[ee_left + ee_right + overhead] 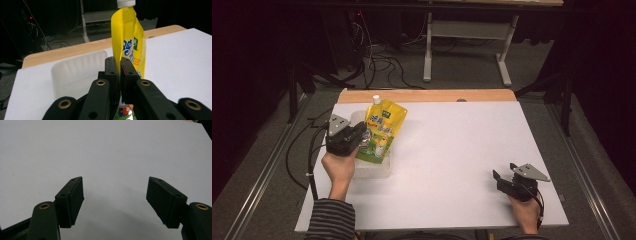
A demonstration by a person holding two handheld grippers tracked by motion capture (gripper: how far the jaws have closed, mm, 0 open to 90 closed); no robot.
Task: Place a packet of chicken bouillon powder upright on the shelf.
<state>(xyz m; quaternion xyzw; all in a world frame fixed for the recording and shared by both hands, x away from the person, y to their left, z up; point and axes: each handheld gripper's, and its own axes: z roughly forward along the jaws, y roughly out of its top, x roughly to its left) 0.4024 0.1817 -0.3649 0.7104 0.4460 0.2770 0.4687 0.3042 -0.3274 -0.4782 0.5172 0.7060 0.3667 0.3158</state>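
Note:
A yellow spouted pouch (384, 127) with a white cap stands tilted over a translucent white plastic container (374, 171) at the table's left. My left gripper (362, 131) is shut on the pouch's lower edge. In the left gripper view the two black jaws (119, 61) press on the thin pouch (130, 37), with the container (75, 72) behind and below them. My right gripper (503, 170) rests near the table's front right, open. In the right gripper view its jaws (115, 187) stand wide apart with bare white table between them.
The white table top (462, 150) has a wooden strip (427, 95) along its far edge. Beyond it, a white desk frame (467, 30) and loose cables (377, 60) lie on the dark floor. Metal rails run along both sides of the table.

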